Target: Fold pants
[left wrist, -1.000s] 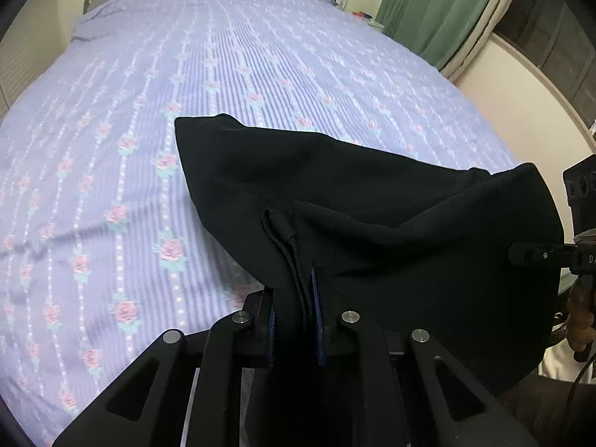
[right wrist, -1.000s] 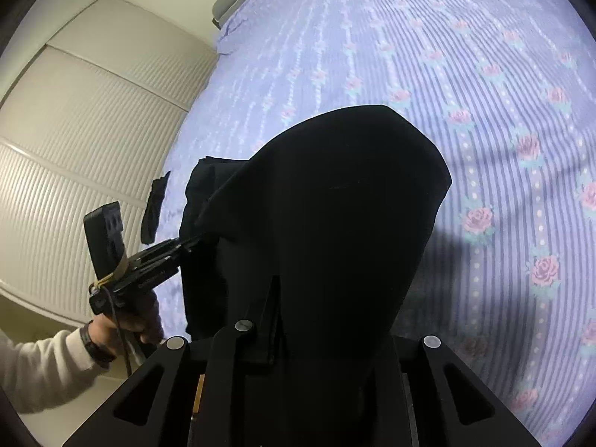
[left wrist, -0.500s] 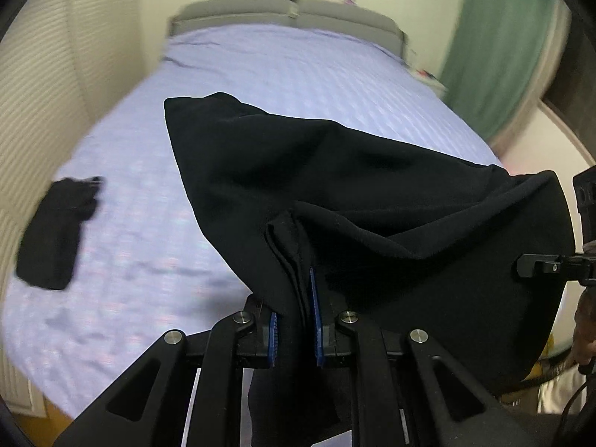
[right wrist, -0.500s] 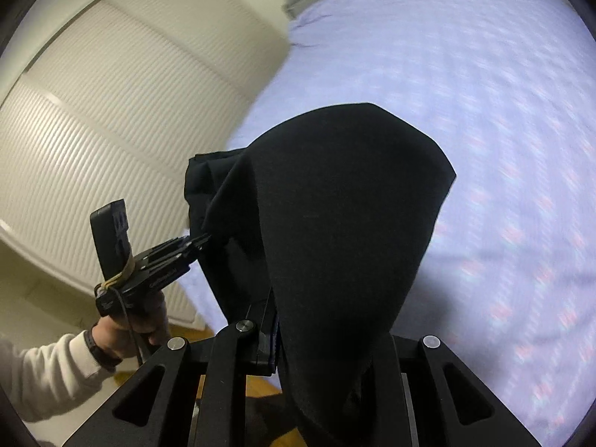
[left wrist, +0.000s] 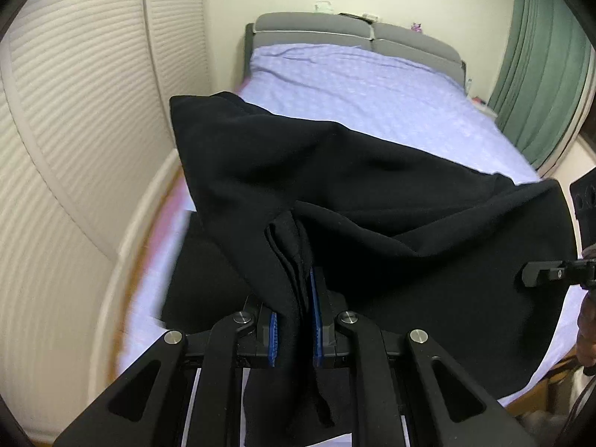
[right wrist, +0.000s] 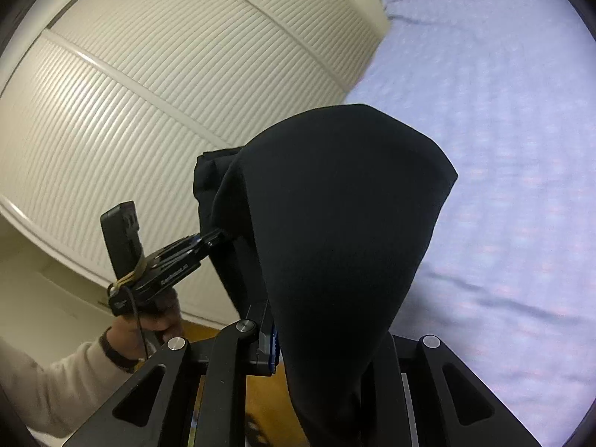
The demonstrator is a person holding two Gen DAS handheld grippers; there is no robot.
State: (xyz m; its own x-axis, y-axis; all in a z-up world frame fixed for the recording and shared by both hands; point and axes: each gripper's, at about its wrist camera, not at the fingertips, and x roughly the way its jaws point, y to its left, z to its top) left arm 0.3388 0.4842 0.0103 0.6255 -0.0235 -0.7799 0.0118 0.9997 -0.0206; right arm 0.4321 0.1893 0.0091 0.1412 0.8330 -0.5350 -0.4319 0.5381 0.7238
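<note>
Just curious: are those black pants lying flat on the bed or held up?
Held up. The pants hang bunched between the left gripper and right gripper, both clamped on the cloth above the bed.

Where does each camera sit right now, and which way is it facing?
Left wrist: on the left gripper, facing up the bed to the headboard; its fingers clamp the black pants.
Right wrist: on the right gripper, facing the louvred wardrobe doors; the left hand shows.
Shared: pants, bed, and each view shows the other gripper.
</note>
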